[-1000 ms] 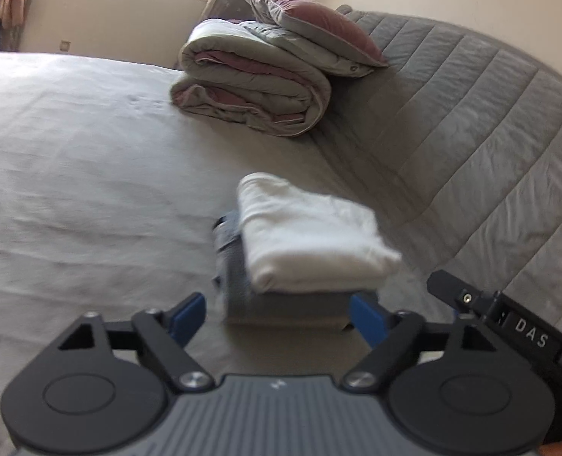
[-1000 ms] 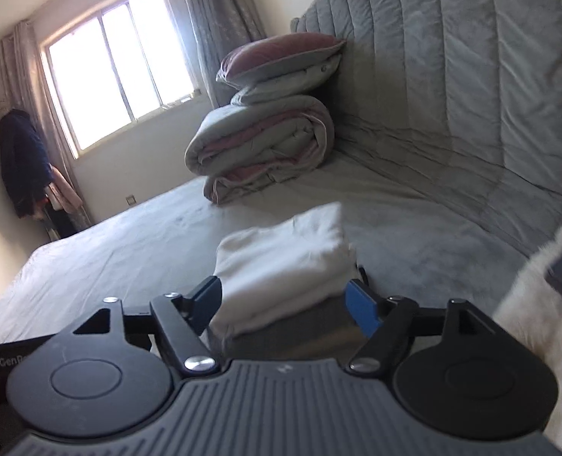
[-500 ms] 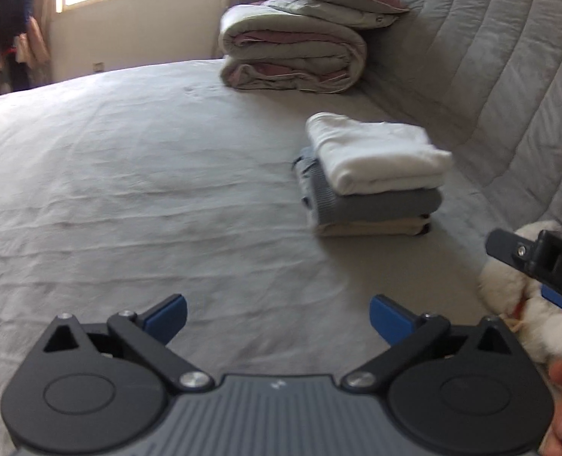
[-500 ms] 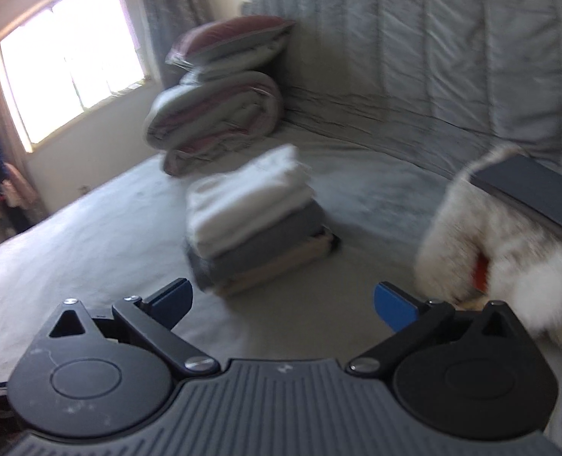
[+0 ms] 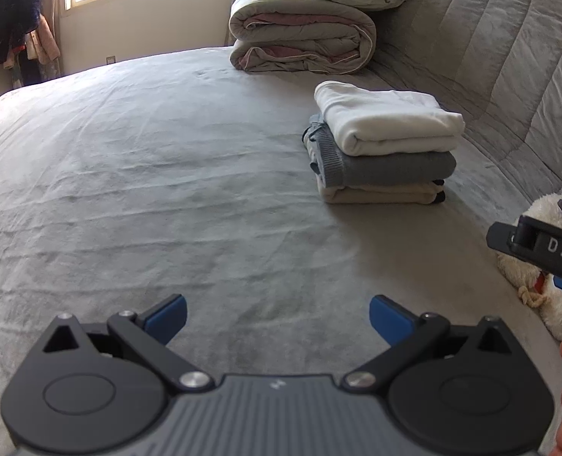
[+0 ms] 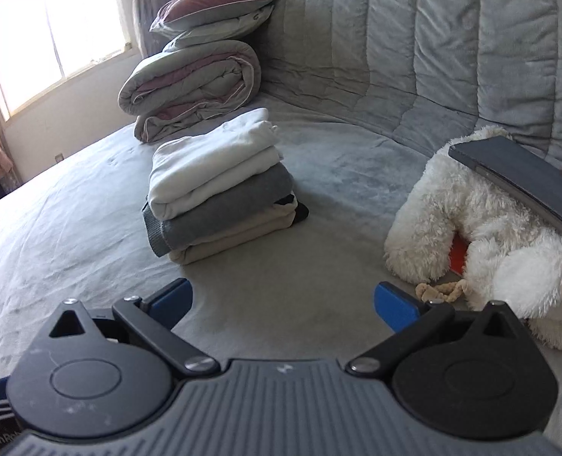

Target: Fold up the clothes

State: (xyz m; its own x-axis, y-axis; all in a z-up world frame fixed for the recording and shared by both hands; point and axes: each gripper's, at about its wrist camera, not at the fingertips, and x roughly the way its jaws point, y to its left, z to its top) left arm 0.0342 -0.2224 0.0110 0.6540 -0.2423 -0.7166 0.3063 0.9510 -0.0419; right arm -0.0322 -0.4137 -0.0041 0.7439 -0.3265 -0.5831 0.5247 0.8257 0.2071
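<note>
The left gripper (image 5: pixel 277 313) hung wide open and empty over the grey bed (image 5: pixel 148 190), well short of the stack of folded clothes (image 5: pixel 383 152).

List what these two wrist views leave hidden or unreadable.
- White plush toy: right wrist view, top covered by a flat dark grey slab; left wrist view, cut by the edge.
- Black garment edge under the folded beige layer: mostly buried.
- Dark hanging clothes: left wrist view, too dim.
</note>
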